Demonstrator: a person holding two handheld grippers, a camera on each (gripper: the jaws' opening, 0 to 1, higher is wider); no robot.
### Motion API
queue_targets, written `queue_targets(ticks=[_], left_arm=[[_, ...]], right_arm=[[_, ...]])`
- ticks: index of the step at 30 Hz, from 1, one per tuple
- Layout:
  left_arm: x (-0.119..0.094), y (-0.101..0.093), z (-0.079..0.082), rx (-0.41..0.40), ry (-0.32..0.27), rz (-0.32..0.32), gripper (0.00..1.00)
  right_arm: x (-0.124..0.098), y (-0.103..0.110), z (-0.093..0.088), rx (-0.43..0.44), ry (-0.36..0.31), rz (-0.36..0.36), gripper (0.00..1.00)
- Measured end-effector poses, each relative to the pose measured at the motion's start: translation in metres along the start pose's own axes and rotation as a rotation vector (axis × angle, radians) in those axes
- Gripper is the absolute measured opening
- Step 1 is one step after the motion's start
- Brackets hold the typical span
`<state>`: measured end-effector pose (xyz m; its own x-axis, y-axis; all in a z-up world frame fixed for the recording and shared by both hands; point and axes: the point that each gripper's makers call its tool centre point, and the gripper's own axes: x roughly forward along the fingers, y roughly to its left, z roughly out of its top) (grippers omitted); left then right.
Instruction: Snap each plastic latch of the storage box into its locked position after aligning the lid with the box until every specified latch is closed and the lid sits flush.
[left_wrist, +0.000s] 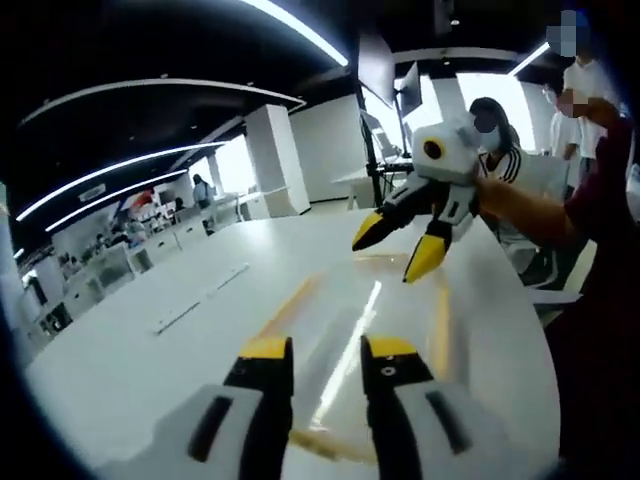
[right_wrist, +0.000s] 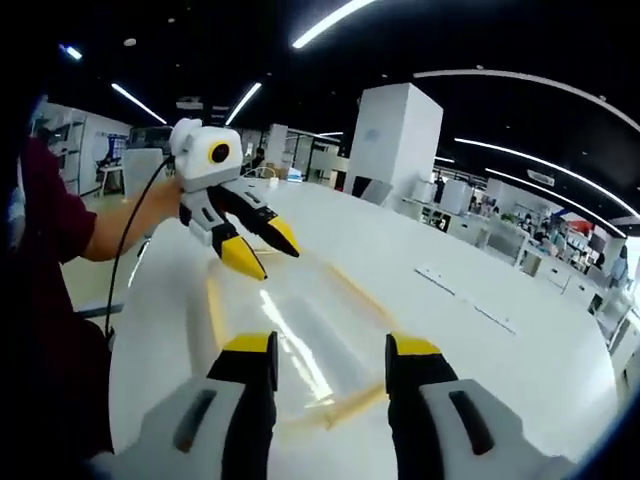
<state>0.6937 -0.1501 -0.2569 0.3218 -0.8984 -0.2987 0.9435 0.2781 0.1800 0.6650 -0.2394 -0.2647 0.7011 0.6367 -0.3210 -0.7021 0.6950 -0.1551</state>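
On the white table (left_wrist: 150, 350) | clear box lid (left_wrist: 350, 330) lies flat, latches too blurred to judge | left gripper (left_wrist: 327, 350) and right gripper (right_wrist: 329, 352) hover above, jaws apart, empty | step: approach; next, press a latch shut.

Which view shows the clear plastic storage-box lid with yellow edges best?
The right gripper view: the clear plastic storage-box lid with yellow edges lies on the white table, with three edges traceable. In the left gripper view the lid is glare-streaked, its near edge behind the left gripper.
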Motion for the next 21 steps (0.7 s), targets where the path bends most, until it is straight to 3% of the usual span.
queue_targets(ticks=[5, 12, 21], left_arm=[[-0.0001, 0.0016, 0.0001, -0.025, -0.023, 0.018, 0.28], [-0.0019, 0.0046, -0.0006, -0.051, -0.043, 0.04, 0.34], [-0.0041, 0.0082, -0.001, -0.072, -0.059, 0.076, 0.46]], right_arm=[[-0.0005, -0.0025, -0.0022, 0.042, -0.022, -0.014, 0.48], [-0.0016, -0.0059, -0.0011, 0.036, -0.042, -0.051, 0.52], [0.0006, -0.005, 0.0011, 0.051, -0.076, -0.08, 0.68]])
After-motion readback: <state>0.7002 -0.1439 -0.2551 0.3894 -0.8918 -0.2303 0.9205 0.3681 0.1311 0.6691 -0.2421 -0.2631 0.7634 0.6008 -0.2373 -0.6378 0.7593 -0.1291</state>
